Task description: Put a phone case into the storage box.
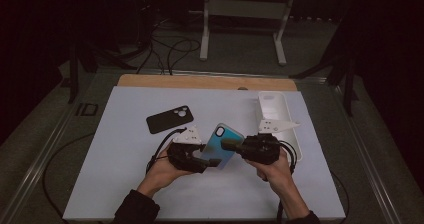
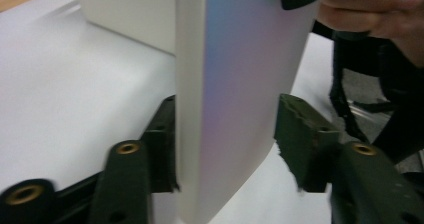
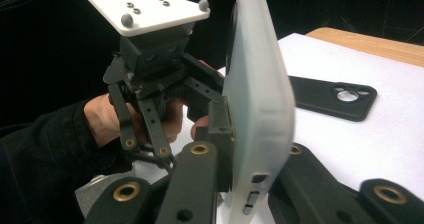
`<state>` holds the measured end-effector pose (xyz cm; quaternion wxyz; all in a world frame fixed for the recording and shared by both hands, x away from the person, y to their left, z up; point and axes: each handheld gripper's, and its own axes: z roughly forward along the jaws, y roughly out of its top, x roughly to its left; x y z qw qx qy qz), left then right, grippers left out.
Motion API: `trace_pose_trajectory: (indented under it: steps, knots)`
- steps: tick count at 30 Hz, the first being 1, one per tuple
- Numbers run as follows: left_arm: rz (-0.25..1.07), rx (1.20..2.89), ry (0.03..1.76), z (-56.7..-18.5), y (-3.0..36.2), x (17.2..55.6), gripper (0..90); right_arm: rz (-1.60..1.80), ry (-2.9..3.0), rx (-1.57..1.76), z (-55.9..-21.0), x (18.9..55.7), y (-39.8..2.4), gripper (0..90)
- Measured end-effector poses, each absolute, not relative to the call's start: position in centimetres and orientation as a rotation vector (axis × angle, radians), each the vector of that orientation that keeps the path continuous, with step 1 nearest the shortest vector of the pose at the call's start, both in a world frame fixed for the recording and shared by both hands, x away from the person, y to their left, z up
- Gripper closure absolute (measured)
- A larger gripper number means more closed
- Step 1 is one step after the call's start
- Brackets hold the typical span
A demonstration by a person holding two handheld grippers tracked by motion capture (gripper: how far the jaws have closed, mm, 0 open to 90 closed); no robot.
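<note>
High view shows your two grippers meeting over the white desk (image 1: 125,184), a blue-tinted phone case (image 1: 222,144) raised between them; your right gripper (image 1: 227,145) is clamped on the case's edge, holding it off the surface; your left gripper (image 1: 212,161) has its jaws part-way closed around the case, one pad touching, the other just clear; a black case (image 1: 169,119) lies beyond, a white tray (image 1: 274,106) at the right

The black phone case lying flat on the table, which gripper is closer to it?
Left. The left gripper sits just below the black phone case, near its lower right corner. The right gripper is farther right, past the blue phone case both grippers meet at.
</note>
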<state>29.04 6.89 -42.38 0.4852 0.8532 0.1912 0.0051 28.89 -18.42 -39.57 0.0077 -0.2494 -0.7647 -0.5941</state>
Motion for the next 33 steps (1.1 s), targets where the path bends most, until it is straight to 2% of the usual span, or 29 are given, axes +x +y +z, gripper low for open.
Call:
trace_pose_trajectory:
  steps: [5, 7, 8, 9, 11, 15, 18, 33]
  knots:
    - [0.005, 2.072, 0.444, -42.4, 6.9, 28.9, 66.9, -1.863, -2.43, -0.798, -39.4, 28.9, -18.7, 66.8]
    - [0.005, 2.072, 0.444, -42.4, 6.9, 28.9, 69.9, -1.862, -2.44, -0.812, -39.4, 28.9, -18.7, 66.8]
    - [0.007, 2.068, 0.427, -42.4, 6.7, 28.7, 69.9, -1.862, -2.44, -0.812, -39.4, 28.9, -18.7, 62.1]
    - [0.006, 2.067, 0.418, -42.4, 6.6, 28.7, 77.4, -1.861, -2.454, -0.832, -39.3, 28.9, -18.6, 48.5]
    - [0.043, 2.073, 0.419, -42.4, 6.3, 28.4, 80.4, -1.857, -2.452, -0.841, -39.4, 29.0, -18.4, 36.7]
    - [0.111, 2.076, 0.468, -42.4, 6.4, 28.6, 80.8, -1.822, -2.528, -0.973, -39.3, 28.9, -18.1, 20.8]
    - [0.139, 2.069, 0.501, -42.4, 6.8, 28.7, 80.9, -1.826, -2.552, -1.04, -39.2, 28.7, -18.2, 17.2]
    - [0.208, 2.072, 0.586, -43.1, 6.5, 28.7, 80.8, -1.875, -2.448, -1.249, -38.7, 28.7, -17.6, 17.5]
